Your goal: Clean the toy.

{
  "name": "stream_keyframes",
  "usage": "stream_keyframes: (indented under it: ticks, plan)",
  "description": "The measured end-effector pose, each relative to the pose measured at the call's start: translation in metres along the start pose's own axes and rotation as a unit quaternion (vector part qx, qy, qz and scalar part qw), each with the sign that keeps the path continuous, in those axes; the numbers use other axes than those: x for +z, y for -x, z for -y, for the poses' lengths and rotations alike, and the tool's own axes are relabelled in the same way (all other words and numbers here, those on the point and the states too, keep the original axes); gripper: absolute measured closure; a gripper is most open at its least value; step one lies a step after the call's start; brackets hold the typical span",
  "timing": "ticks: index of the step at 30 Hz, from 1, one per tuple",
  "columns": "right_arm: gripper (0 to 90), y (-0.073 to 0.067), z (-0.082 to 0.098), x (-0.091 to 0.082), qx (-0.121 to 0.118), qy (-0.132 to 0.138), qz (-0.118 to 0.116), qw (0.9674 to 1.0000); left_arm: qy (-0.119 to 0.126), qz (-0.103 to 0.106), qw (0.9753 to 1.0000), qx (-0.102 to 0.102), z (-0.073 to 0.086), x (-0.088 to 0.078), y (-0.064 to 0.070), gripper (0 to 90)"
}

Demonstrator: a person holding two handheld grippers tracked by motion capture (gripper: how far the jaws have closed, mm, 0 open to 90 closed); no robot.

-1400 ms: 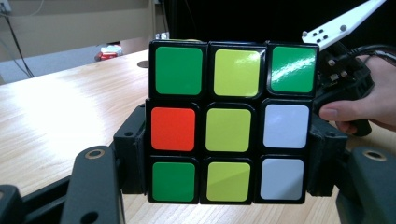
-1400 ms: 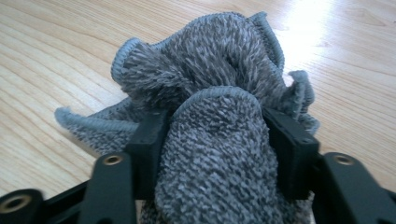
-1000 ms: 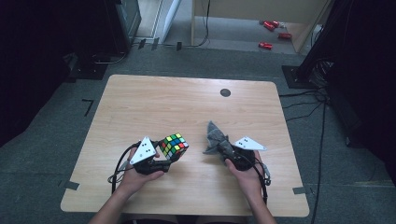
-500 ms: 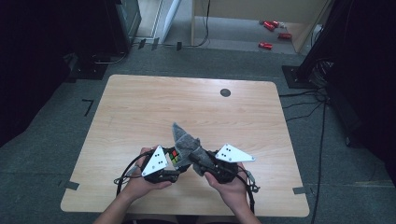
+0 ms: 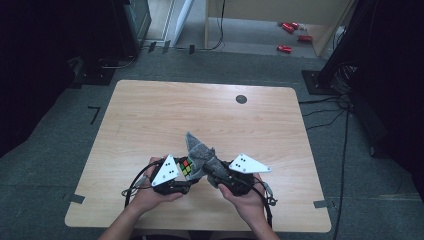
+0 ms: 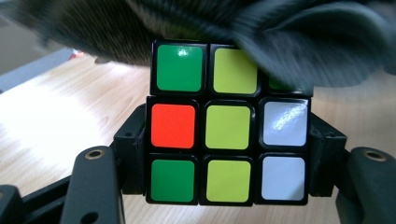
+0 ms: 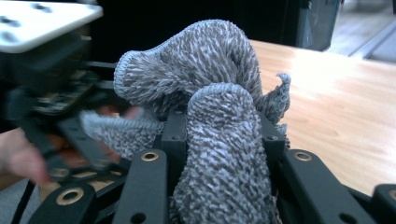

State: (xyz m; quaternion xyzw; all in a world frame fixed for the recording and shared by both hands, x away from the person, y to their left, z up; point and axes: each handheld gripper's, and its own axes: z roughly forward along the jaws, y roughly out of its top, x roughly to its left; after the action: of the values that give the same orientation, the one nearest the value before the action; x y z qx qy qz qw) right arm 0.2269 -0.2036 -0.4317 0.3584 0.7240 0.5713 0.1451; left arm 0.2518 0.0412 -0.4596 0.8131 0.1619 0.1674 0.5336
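**Cube and cloth meet at the near edge of the tabletop**

A light wooden tabletop (image 5: 150, 115) stands on grey carpet, with dark equipment left and right and red items (image 5: 289, 36) on the floor beyond its far edge. A small dark round disc (image 5: 241, 99) sits in the tabletop's far right part.

The left tool (image 5: 186, 172) is clamped narrowly on a puzzle cube (image 6: 226, 123), its 2 black jaws pressing the cube's left and right sides in the left gripper view. The face towards that camera shows 9 stickers in green, yellow, red and white. The cube is held at the near middle of the tabletop, between the 2 hands.

The right tool (image 7: 219, 140) holds a grey fuzzy cloth (image 7: 210, 93); its jaws have just been opening a little, yet the bunched cloth is squeezed between them. The cloth rises in a peak above the tool and leans left against the cube, draping over the cube's upper edge and hiding part of its top row.

Both tools sit just beside each other, their grey plates angled outward.
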Motion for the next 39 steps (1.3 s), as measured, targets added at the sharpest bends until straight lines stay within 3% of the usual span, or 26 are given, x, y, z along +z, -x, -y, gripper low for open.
stream_keyframes:
  ticks: [3,5,7,8,9,11,13,15,17,19,21,22,25,27,28,30,32,34,37,39]
  plan:
    - [65.8,0.018,0.006,-0.001,0.019,-0.026,0.043,0.9986,0.021,0.010,0.9996,-0.014,-0.001,-0.004,-0.003,34.0]
    - [65.8,0.027,0.008,-0.005,0.048,-0.028,0.044,0.9975,0.022,0.014,0.9995,-0.017,-0.002,-0.004,-0.005,34.0]
    - [65.6,0.024,0.000,-0.012,0.081,0.004,0.004,0.9967,0.008,0.012,0.9998,-0.010,0.001,-0.002,-0.005,34.0]
    - [65.5,0.018,-0.006,-0.014,0.086,0.019,-0.021,0.9959,0.002,0.011,0.9999,-0.010,0.002,0.000,-0.005,34.0]
    - [65.3,0.010,-0.011,-0.015,0.073,0.027,-0.037,0.9962,0.003,0.010,0.9999,-0.010,0.002,0.001,-0.004,34.0]
    - [65.3,-0.006,-0.017,-0.013,0.044,0.022,-0.048,0.9976,0.012,0.015,0.9998,-0.010,0.001,0.001,-0.002,33.9]
    - [64.9,-0.009,-0.012,-0.007,0.029,0.006,-0.038,0.9988,0.016,0.012,0.9998,-0.006,-0.002,-0.001,0.000,33.9]
    - [65.2,0.001,-0.003,-0.004,0.059,0.015,-0.028,0.9978,0.019,0.010,0.9998,-0.003,-0.001,-0.003,-0.001,33.9]
    - [65.4,0.014,0.004,-0.002,0.055,-0.010,0.019,0.9983,0.033,0.014,0.9993,-0.014,0.000,-0.006,-0.004,33.9]
    - [65.4,0.025,0.009,-0.003,0.070,-0.026,0.040,0.9964,0.047,0.018,0.9984,-0.025,-0.002,-0.009,-0.008,33.9]
    - [65.3,0.028,0.007,-0.008,0.087,-0.008,0.032,0.9957,0.040,0.015,0.9988,-0.023,-0.001,-0.009,-0.010,34.0]
    - [65.2,0.025,0.003,-0.011,0.090,0.011,0.013,0.9958,0.033,0.012,0.9992,-0.019,0.000,-0.008,-0.009,33.9]
    - [65.1,0.006,-0.010,-0.014,0.068,0.042,-0.043,0.9959,0.025,0.016,0.9995,-0.013,0.002,-0.004,-0.006,33.9]
    - [64.9,-0.004,-0.011,-0.009,0.047,0.026,-0.052,0.9972,0.032,0.022,0.9992,-0.014,-0.001,-0.005,-0.004,33.9]
    - [64.7,-0.005,-0.008,-0.005,0.038,0.021,-0.048,0.9979,0.028,0.015,0.9995,-0.008,-0.001,-0.005,-0.003,33.9]
    - [64.9,0.003,-0.002,-0.003,0.049,0.019,-0.034,0.9980,0.030,0.018,0.9993,-0.013,0.000,-0.007,-0.006,33.9]
    - [65.2,0.017,0.004,-0.003,0.049,-0.006,0.012,0.9987,0.047,0.020,0.9982,-0.032,0.000,-0.011,-0.011,34.0]
    - [65.2,0.029,0.010,-0.006,0.043,-0.003,0.016,0.9989,0.069,0.029,0.9956,-0.056,-0.002,-0.017,-0.017,34.0]
    - [64.8,0.031,0.013,-0.003,-0.018,0.008,-0.001,0.9998,0.096,0.048,0.9891,-0.101,-0.001,-0.023,-0.026,33.9]
    - [64.6,0.023,0.015,0.002,-0.060,0.017,-0.022,0.9978,0.107,0.060,0.9843,-0.127,0.000,-0.025,-0.031,34.0]
